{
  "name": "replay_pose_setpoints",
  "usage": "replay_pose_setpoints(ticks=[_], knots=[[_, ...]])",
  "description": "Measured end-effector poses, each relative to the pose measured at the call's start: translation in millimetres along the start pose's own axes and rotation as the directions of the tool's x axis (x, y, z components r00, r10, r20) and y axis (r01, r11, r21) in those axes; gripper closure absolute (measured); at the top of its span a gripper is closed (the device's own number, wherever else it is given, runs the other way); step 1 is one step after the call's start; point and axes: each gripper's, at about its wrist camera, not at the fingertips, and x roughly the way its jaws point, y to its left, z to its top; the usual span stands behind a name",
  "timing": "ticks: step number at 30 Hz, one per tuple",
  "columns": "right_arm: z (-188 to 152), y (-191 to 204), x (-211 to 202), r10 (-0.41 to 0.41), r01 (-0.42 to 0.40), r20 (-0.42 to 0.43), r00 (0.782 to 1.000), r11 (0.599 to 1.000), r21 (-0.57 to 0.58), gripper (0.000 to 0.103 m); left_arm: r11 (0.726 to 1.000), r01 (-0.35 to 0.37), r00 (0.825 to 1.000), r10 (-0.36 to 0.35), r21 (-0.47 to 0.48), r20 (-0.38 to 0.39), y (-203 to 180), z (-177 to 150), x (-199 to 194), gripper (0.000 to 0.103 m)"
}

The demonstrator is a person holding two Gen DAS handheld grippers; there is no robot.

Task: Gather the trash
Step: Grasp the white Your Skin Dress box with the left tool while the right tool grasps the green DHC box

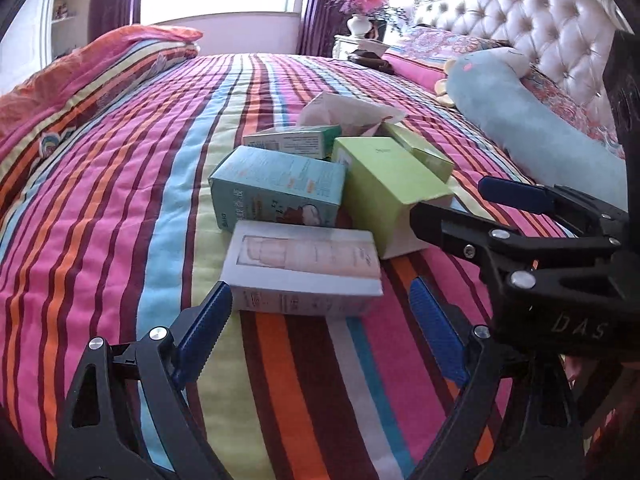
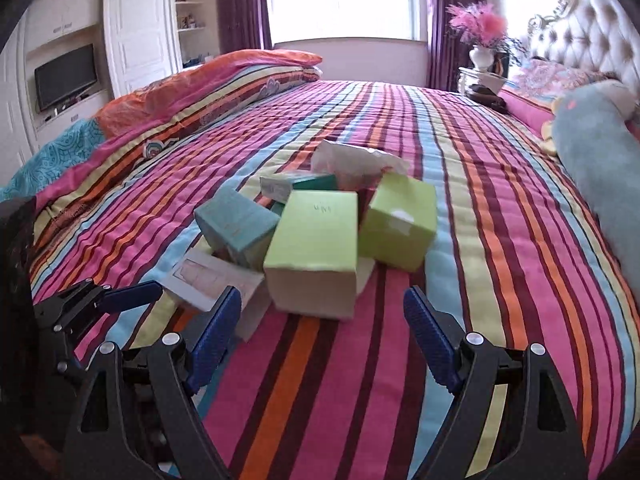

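left wrist view: our left tongs (image 1: 320, 316) gape wide and empty, the white box (image 1: 304, 266) on the bed (image 1: 120, 200) just ahead, long axis crosswise. our right tongs (image 2: 322, 328), also wide and empty, face the green box (image 2: 316, 248).

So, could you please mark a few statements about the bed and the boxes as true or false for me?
1. Both tools are open and hold nothing. True: the left tool and right tool have nothing between their pads.
2. The boxes are stacked on the nightstand. False: the pile, including the large green box, lies on the striped bedspread.
3. A crumpled white paper lies at the far side of the pile. True.
4. The white box is farthest from the left tool. False: it is the nearest.
5. The vase holds yellow flowers. False: they are pink.
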Motion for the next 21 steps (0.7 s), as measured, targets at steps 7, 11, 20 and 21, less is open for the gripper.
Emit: replay_pose_setpoints(ticks=[7,11,20,21], knots=[[21,14,34,-0.022,0.021,-0.055,0.998,0.999,-0.031,0.024,1.0,-0.001,1.0,0.001,0.031,-0.001,8,-4,0,0.015],[23,19,48,-0.039,0.038,-0.059,0.997,0.999,-0.016,0.024,0.995,0.098,0.995,-0.098,-0.002,-0.001,25,2,1,0.016],[12,3,72,0.03,-0.026,-0.051,0.998,0.997,0.078,0.024,0.977,0.215,0.975,-0.214,0.009,-0.067,29,4,17,0.016],[11,2,73,0.038,-0.033,-0.052,0.998,0.996,0.084,0.024,0.976,0.218,0.974,-0.216,0.028,-0.073,25,4,17,0.016]])
